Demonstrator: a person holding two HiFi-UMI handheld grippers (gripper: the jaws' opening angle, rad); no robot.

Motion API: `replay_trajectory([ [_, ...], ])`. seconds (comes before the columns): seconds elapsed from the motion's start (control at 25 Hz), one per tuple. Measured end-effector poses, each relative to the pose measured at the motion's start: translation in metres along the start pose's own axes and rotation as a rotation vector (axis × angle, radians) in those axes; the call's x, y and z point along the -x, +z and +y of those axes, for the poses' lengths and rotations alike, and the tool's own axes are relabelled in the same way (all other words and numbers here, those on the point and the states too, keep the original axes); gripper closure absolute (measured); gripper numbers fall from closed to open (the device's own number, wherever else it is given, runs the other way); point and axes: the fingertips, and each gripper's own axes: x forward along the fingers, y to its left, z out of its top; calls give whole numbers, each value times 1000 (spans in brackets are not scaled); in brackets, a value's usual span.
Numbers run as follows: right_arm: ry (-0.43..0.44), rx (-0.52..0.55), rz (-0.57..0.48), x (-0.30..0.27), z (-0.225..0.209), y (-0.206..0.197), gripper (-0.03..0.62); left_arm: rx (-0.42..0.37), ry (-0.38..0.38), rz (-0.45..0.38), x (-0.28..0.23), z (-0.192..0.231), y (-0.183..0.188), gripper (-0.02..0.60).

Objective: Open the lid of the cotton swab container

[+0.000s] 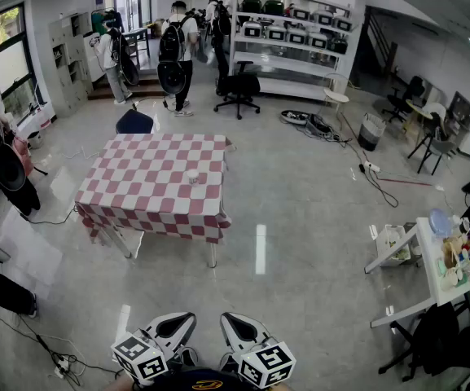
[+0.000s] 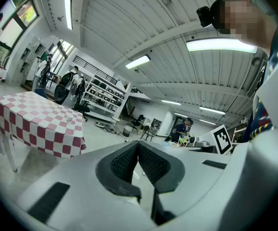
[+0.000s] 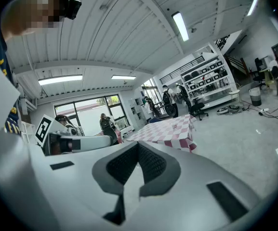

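The cotton swab container (image 1: 192,177) is a small pale tub standing alone on the red-and-white checked table (image 1: 149,198), far ahead of me across the floor. It shows as a tiny speck in the left gripper view (image 2: 69,119) and the right gripper view (image 3: 175,126). Both grippers are held low against my body at the bottom of the head view, well short of the table. The left gripper (image 1: 177,326) is shut with nothing in it, its pads meeting (image 2: 138,144). The right gripper (image 1: 236,328) is also shut and empty (image 3: 138,144).
Several people (image 1: 175,51) stand at the back near shelving (image 1: 292,47) and a black office chair (image 1: 239,88). A white table (image 1: 438,279) loaded with items stands at the right. Cables (image 1: 377,177) trail over the grey floor, and a blue chair (image 1: 134,122) sits behind the checked table.
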Motion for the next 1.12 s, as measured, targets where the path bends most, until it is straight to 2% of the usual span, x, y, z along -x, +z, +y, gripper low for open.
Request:
replay_trajectory([
  [0.2, -5, -4, 3, 7, -7, -4, 583, -6, -17, 18, -7, -6, -11, 578],
  [0.44, 9, -5, 5, 10, -11, -2, 583, 7, -5, 13, -12, -11, -9, 578],
  [0.72, 31, -39, -15, 9, -20, -2, 583, -15, 12, 22, -17, -13, -13, 578],
  [0.92, 32, -54, 16, -6, -25, -5, 583, 14, 48, 6, -14, 7, -7, 578],
  [1.12, 21, -44, 21, -43, -28, 2, 583, 8, 33, 8, -19, 38, 6, 578],
])
